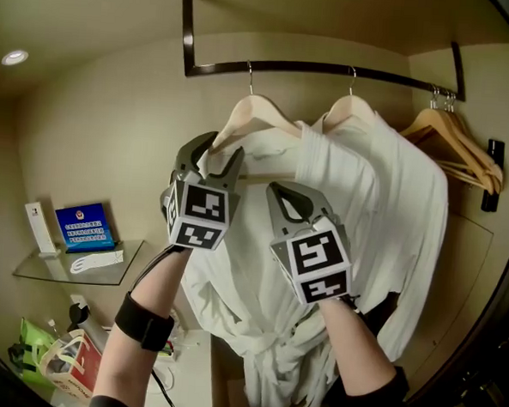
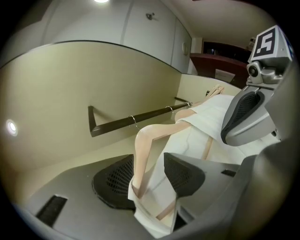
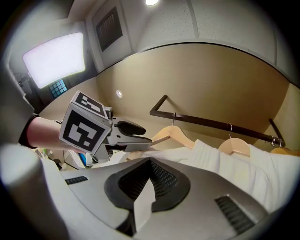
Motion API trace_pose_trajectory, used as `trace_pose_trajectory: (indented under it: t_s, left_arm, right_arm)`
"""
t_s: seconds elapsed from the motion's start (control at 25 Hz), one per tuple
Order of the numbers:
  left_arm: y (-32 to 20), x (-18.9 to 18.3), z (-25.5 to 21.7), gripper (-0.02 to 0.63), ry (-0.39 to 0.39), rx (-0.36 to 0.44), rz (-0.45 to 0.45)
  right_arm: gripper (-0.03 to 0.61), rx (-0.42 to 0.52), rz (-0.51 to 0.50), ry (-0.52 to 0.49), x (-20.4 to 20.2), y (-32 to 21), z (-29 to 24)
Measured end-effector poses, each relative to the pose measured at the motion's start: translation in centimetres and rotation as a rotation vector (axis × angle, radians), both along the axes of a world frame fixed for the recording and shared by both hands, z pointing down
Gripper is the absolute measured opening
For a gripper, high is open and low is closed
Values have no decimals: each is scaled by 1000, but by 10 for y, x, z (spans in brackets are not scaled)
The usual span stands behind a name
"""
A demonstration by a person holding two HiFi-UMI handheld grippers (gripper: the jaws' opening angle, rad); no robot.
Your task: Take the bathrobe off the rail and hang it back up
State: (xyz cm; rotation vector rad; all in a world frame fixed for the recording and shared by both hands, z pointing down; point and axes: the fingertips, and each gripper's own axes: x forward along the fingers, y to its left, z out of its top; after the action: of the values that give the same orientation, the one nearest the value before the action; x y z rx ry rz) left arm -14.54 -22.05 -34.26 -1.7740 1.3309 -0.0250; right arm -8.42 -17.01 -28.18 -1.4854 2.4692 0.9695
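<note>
Nearest the camera, the person's two forearms reach upward, each with a dark band at the wrist. The left gripper (image 1: pixel 216 157) (image 2: pixel 152 176) has its fingers clamped on the outer end of a wooden hanger (image 1: pixel 256 112) (image 2: pixel 145 140) (image 3: pixel 171 133), with a fold of white cloth pinched in alongside the wood. Just beside it, and a little lower, the right gripper (image 1: pixel 277 191) (image 3: pixel 145 187) has its fingers pressed together on a thin fold of the same white cloth.

That cloth belongs to the bathrobe (image 1: pixel 367 188) (image 2: pixel 206 117) (image 3: pixel 243 168), which hangs beneath the rail. Its collar and shoulders sit over a second wooden hanger (image 1: pixel 350 110) (image 3: pixel 234 146), and part of it stretches across to the first hanger, where the left gripper holds it. The rest drops in loose folds below both grippers.

Behind and above, both hangers hook over the dark rail (image 1: pixel 331 71) (image 2: pixel 140 117) (image 3: pixel 211 123), which runs across the beige wall. Farther along the rail, at its right end, a bunch of bare wooden hangers (image 1: pixel 456 142) hangs apart from the robe.
</note>
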Motion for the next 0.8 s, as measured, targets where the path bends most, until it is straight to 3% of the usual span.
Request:
trace_pose_trajectory:
  t_s: [0.8]
  left_arm:
    - [-63,29,-48,268,-123,-51,-35]
  right_arm:
    - [17,44,55,-8,-10,-1,-36]
